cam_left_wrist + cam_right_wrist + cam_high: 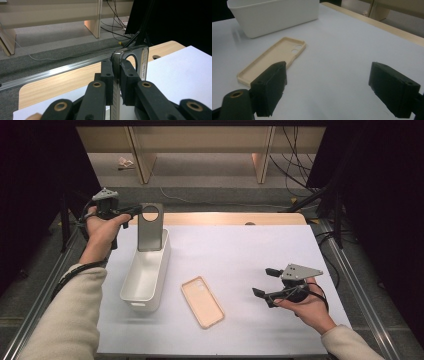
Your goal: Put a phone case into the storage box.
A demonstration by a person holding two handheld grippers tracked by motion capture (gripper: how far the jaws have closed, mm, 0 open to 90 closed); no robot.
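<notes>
A grey phone case [149, 227] with a round camera hole stands upright, its lower end inside the far end of a white bin [155, 265]. My left gripper [134, 211] is shut on the case's top left edge; in the left gripper view the case [141, 63] sits edge-on between the jaws of that gripper [116, 75]. A beige phone case [202, 301] lies open side up on the white sheet, right of the bin. My right gripper [264, 281] hovers open right of it, nothing between its jaws; its own view shows the beige case [272, 57] ahead to the left and the bin [274, 15] beyond.
The white sheet [250, 250] covers a wooden table whose bare far edge [225, 218] shows behind it. Metal rails run along both table sides. Cables [295, 165] and wooden furniture legs stand on the floor beyond.
</notes>
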